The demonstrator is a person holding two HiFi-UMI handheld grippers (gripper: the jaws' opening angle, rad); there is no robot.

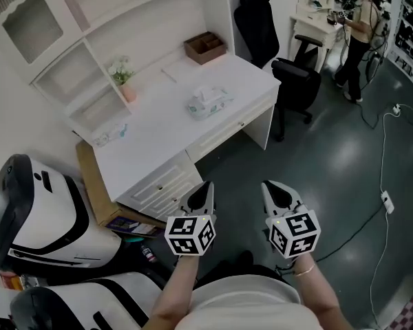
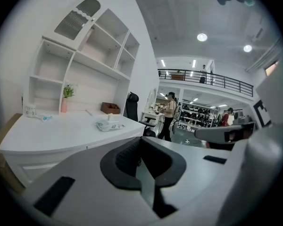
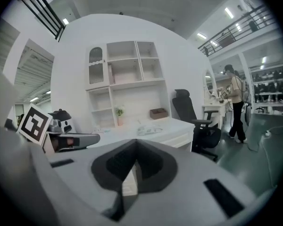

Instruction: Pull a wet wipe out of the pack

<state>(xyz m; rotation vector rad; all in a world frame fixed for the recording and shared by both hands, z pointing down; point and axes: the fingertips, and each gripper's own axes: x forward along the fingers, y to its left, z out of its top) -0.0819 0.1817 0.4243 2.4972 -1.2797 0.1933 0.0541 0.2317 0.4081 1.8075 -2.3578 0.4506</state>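
the task looks barely begun; this reads as the approach step. the broad white wooden tabletop (image 1: 158,133) of the shelved desk lies well ahead of the person. both tools hang in the air short of its front edge, over the dark floor, touching nothing. the grey left tool (image 1: 208,184), with its dark pads and marker cube, has its jaws pressed together with nothing between them. the matching right tool (image 1: 267,184) looks the same, closed and empty. the next move probably calls for carrying both forward to the pack and parting the jaws. one could then steady the pack while the other pinches the wipe and draws it upward. the soft, flat, pale green-and-white wet wipe pack (image 1: 210,103) lies alone on the tabletop toward its right end, near the front edge, well apart from both tools. a small crumpled white wipe tuft (image 1: 205,93) appears to stand up from its top, giving something to grip.
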